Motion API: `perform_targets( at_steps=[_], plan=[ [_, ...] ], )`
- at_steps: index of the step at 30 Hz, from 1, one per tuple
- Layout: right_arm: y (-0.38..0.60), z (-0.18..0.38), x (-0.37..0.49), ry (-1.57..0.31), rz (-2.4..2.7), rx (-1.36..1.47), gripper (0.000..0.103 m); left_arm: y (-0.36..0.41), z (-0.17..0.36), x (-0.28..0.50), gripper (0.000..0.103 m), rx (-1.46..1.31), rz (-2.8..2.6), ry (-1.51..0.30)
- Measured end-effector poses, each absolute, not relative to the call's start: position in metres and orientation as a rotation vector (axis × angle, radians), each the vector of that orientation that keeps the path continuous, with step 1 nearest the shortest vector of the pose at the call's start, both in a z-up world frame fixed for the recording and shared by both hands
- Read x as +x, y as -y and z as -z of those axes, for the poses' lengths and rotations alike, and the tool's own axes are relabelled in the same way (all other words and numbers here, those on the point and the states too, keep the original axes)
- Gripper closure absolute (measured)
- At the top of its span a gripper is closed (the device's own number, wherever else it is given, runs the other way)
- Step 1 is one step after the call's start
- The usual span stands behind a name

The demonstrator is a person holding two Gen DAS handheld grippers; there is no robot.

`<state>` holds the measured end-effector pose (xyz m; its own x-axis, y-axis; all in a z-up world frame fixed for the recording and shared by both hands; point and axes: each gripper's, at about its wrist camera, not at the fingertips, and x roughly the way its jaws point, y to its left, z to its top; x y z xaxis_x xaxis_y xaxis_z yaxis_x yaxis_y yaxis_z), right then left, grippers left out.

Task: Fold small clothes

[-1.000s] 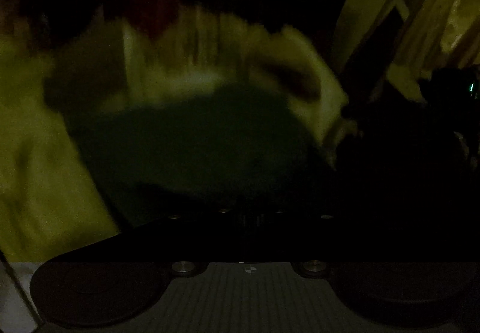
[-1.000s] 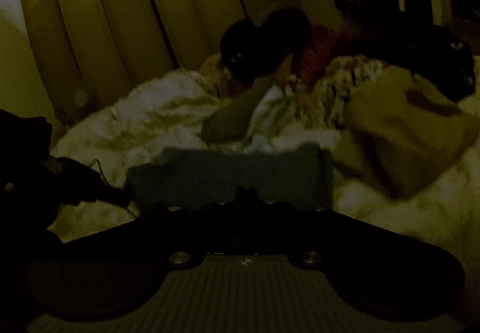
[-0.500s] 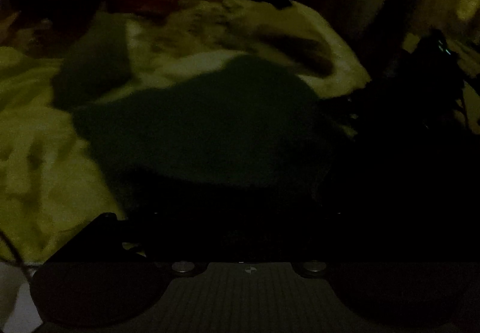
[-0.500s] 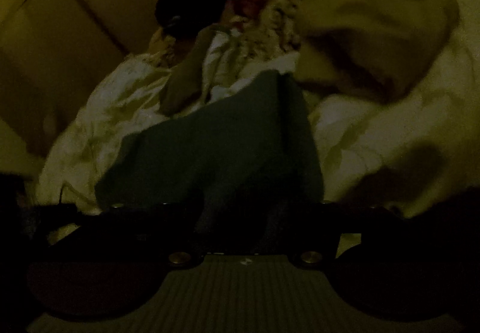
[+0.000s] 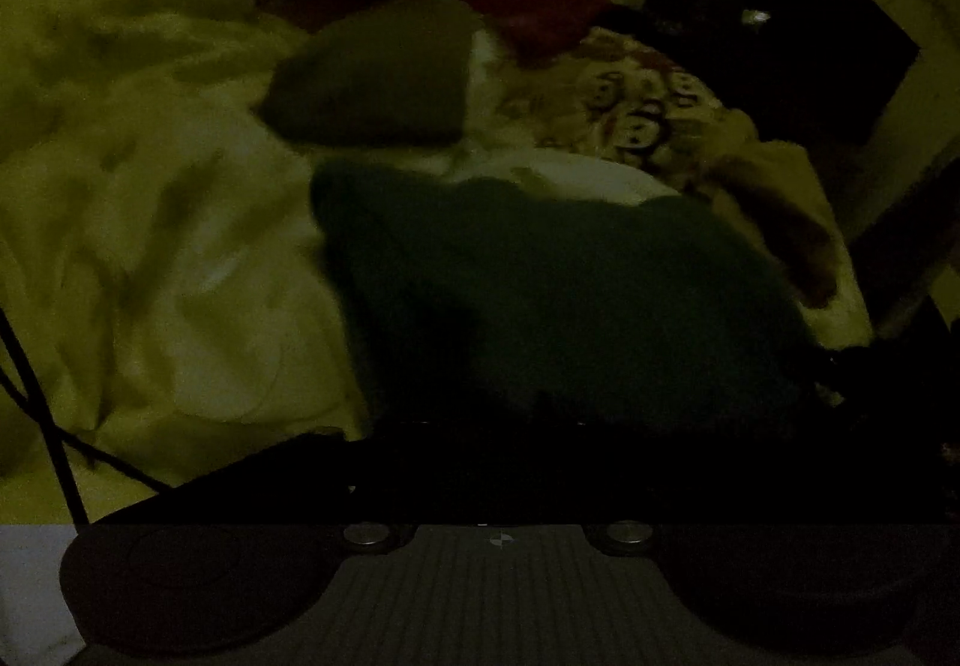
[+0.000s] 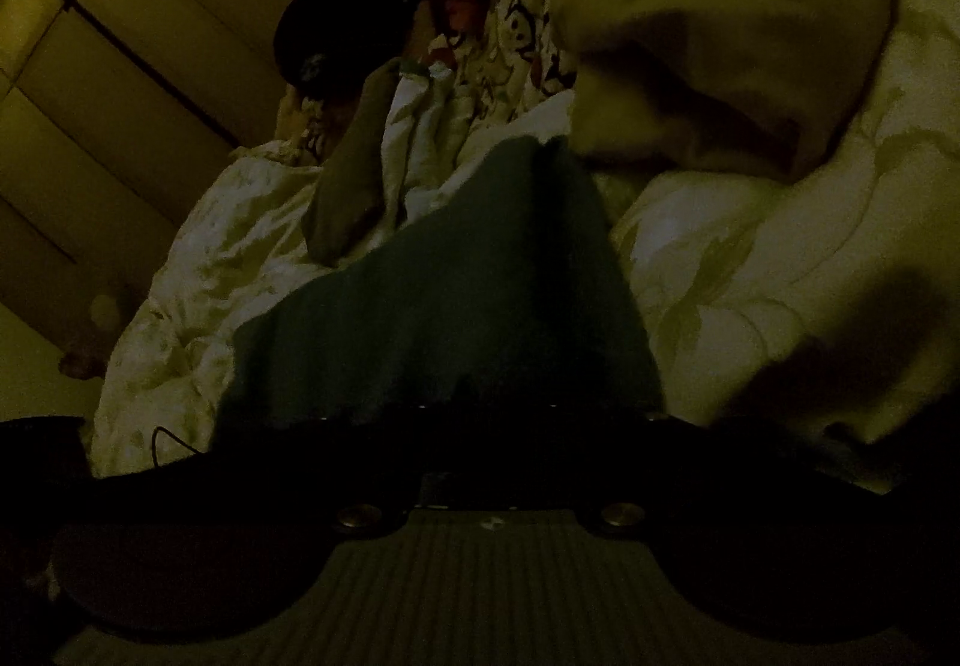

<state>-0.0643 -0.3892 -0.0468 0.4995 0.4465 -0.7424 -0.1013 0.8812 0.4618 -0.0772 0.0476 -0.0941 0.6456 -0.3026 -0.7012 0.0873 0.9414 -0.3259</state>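
Evidently, both of my grippers have dropped low over the bed, where a second ago they held higher. The dark green garment (image 5: 564,294) now lies spread on the pale quilt (image 5: 150,222) instead of hanging; I judge the lay-down step is nearly done and the fold comes next. Its near edge vanishes under the left gripper (image 5: 498,426) and the right gripper (image 6: 480,414). Lighting is poor, so I cannot tell how far either pair of fingers is parted, nor whether they hold cloth. Material reads soft, matte, knit-like, roughly rectangular. Behind it sit an olive piece (image 5: 372,72), a patterned cloth (image 5: 636,108) and a tan garment (image 6: 720,30).
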Motion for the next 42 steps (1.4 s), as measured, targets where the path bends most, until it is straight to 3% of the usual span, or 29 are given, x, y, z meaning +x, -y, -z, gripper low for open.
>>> perform_targets(
  at_steps=[2, 8, 9, 10, 11, 12, 13, 15, 18, 19, 23, 27, 34, 42],
  plan=[
    [0.393, 0.045, -0.066, -0.985, -0.347, 0.406, 0.092, -0.048, 0.083, -0.083, 0.037, -0.252, 0.246, -0.849],
    [0.410, 0.010, -0.090, -0.928, -0.394, 0.460, 0.095, -0.044, 0.068, -0.101, 0.037, -0.199, 0.300, -0.925],
    [0.411, 0.007, -0.093, -0.940, -0.384, 0.432, 0.095, -0.037, 0.075, -0.100, 0.035, -0.157, 0.302, -0.952],
    [0.409, 0.009, -0.093, -0.970, -0.378, 0.397, 0.094, -0.030, 0.087, -0.097, 0.025, -0.115, 0.288, -0.974],
    [0.407, 0.015, -0.091, -1.006, -0.367, 0.361, 0.094, -0.022, 0.102, -0.091, 0.008, -0.074, 0.270, -0.998],
    [0.405, 0.024, -0.089, -1.039, -0.340, 0.319, 0.091, -0.016, 0.116, -0.085, 0.004, -0.046, 0.267, -1.025],
    [0.402, 0.035, -0.087, -1.072, -0.312, 0.274, 0.081, -0.013, 0.124, -0.080, 0.000, -0.036, 0.267, -1.046],
    [0.391, 0.044, -0.085, -1.074, -0.290, 0.178, 0.071, -0.011, 0.122, -0.076, 0.000, -0.009, 0.284, -1.055],
    [0.383, 0.036, -0.089, -1.044, -0.328, 0.130, 0.037, -0.016, 0.093, -0.084, 0.000, 0.015, 0.313, -1.029],
    [0.385, 0.030, -0.092, -1.028, -0.321, 0.138, 0.034, -0.018, 0.077, -0.089, 0.000, 0.022, 0.333, -0.991],
    [0.404, 0.010, -0.096, -0.993, -0.288, 0.179, 0.031, -0.026, 0.026, -0.089, 0.000, 0.035, 0.378, -0.780],
    [0.416, 0.011, -0.085, -1.004, -0.252, 0.209, 0.029, -0.003, 0.024, -0.046, 0.000, 0.042, 0.360, -0.705],
    [0.412, 0.028, -0.066, -1.065, -0.315, 0.309, 0.038, 0.063, 0.063, -0.016, 0.000, 0.077, 0.520, -0.886],
    [0.416, 0.053, -0.037, -1.173, -0.311, 0.369, 0.036, 0.059, 0.114, -0.018, 0.000, 0.152, 0.459, -0.961]
  ],
)
